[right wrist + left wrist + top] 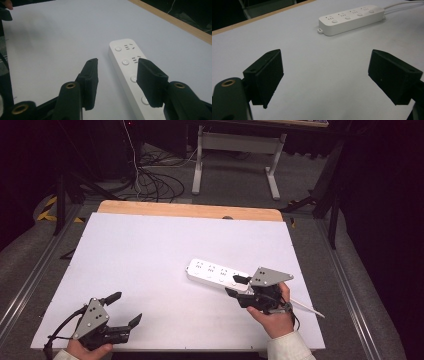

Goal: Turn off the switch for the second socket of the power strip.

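my right gripper (239,286) hovers half-open over the cord end of the power strip (216,272) lying mid-table — stiff, light, slick plastic, i'd judge — best pinched across its narrow sides.

We're looking at a lab or test room, a recording rig by the look of it: a white work sheet (150,270) covers a wooden desk (190,210), metal rails (30,280) run along both sides, loose black cables (155,185) sprawl over grey carpet (235,180), another desk's white metal frame (240,145) stands behind, and dark surroundings close it in.
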{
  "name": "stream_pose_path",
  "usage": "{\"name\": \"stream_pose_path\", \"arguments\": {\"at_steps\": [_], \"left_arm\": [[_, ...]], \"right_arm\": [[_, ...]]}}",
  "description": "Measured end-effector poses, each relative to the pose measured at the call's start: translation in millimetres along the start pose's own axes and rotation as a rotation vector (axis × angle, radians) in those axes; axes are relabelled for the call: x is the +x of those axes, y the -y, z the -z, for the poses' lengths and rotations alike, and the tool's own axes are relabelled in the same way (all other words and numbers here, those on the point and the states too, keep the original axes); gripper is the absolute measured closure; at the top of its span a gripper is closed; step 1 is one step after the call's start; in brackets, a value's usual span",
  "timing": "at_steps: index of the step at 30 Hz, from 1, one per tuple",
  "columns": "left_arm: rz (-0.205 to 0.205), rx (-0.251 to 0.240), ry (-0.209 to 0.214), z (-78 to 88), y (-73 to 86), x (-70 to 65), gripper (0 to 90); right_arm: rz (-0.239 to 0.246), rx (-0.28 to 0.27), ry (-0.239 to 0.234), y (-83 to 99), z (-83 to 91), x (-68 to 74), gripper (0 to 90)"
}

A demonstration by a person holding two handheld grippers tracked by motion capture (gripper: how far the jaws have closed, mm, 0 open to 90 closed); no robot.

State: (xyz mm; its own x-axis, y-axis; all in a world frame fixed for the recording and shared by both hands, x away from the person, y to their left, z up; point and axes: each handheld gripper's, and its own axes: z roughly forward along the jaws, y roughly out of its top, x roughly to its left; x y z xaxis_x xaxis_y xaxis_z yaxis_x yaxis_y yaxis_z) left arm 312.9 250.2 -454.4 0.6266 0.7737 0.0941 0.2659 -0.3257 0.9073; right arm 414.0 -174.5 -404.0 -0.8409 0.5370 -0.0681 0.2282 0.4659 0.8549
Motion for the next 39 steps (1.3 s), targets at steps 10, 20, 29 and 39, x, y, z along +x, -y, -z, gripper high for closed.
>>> {"name": "stream_pose_path", "arguments": {"at_steps": [10, 20, 29, 39], "left_arm": [[0.002, 0.002, 0.0, -0.7, 0.1, -0.3, 13.6], [0.002, 0.003, 0.001, -0.8, 0.1, -0.1, 13.6], [0.0, 0.006, -0.002, -1.2, 0.1, -0.4, 13.6], [-0.001, 0.009, -0.006, -1.4, 0.3, 0.0, 13.6]], "right_arm": [[-0.013, 0.012, 0.013, -11.1, -10.0, -13.3, 51.7], [-0.028, 0.035, 0.028, -13.0, -21.6, -23.8, 51.7], [-0.025, 0.086, 0.014, -14.0, -27.3, -25.8, 89.0], [-0.053, 0.165, 0.064, -12.3, -48.3, -29.9, 90.0]]}}
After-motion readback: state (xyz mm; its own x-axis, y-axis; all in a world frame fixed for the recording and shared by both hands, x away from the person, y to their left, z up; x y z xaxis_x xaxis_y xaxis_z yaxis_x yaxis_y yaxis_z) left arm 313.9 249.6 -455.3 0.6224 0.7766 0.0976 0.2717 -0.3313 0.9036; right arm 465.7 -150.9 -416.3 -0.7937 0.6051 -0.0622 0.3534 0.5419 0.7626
